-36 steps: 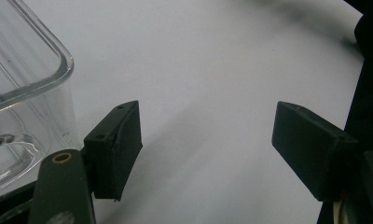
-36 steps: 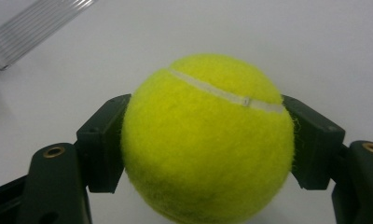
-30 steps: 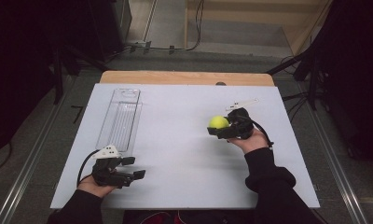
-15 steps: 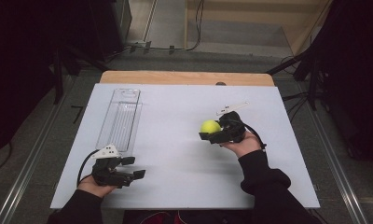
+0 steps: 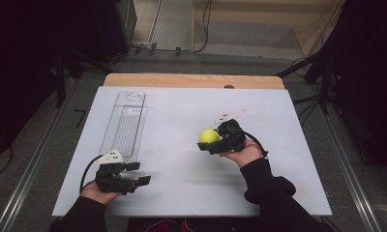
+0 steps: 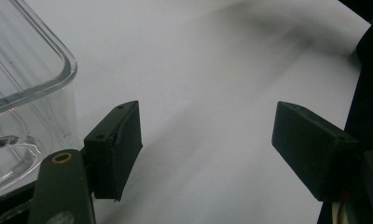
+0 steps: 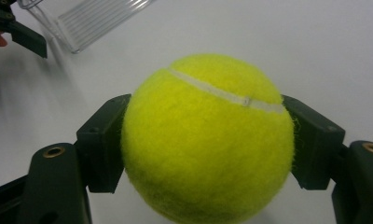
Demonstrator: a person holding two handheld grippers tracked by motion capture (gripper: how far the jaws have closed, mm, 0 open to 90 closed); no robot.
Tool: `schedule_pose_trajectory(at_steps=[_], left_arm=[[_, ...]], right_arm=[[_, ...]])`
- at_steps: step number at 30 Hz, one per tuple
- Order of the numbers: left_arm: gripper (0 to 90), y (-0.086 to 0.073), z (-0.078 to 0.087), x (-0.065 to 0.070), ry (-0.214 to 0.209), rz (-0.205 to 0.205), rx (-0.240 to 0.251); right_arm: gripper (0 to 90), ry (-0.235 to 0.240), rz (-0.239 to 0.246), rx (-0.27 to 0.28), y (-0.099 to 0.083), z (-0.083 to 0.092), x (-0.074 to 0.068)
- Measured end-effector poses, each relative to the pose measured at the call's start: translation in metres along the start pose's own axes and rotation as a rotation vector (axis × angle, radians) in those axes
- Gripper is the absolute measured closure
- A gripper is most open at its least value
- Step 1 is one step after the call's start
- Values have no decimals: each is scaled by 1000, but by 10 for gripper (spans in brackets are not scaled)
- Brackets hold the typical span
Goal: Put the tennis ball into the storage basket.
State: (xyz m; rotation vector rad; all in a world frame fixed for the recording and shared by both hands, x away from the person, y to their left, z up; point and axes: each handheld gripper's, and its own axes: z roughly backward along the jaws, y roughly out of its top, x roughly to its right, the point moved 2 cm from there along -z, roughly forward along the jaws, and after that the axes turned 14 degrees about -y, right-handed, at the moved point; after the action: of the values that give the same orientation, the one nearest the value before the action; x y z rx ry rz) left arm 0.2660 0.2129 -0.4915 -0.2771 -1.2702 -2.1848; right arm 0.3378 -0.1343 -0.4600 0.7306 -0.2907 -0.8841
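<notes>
A yellow tennis ball (image 5: 209, 136) (image 7: 208, 140) is held above the white table, with my right gripper (image 5: 211, 143) (image 7: 208, 144) shut on it, one jaw on each side. My left gripper (image 5: 137, 174) (image 6: 205, 149) rests near the table's front left corner, its jaws wide apart with bare table between them. A long clear plastic container (image 5: 125, 123) (image 6: 21, 93) lies on the left part of the table, its near end just beside the left gripper. It looks empty.
The white tabletop (image 5: 182, 183) ends at a wooden strip (image 5: 191, 80) at the back. Dark stands and cables (image 5: 172, 48) sit on the floor beyond. Open table lies between the container and the ball.
My right gripper has carried the tennis ball leftward and slightly toward the front of the table. The left gripper has stayed still.
</notes>
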Motion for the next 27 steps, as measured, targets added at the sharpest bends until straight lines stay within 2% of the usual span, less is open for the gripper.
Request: schedule_pose_trajectory(at_steps=[8,27], left_arm=[[246,0,1,0,1,-4,2],[246,0,0,-1,4,-4,1]], right_arm=[[237,21,29,-4,2,-6,-15],[237,44,48,-7,18,-19,-30]])
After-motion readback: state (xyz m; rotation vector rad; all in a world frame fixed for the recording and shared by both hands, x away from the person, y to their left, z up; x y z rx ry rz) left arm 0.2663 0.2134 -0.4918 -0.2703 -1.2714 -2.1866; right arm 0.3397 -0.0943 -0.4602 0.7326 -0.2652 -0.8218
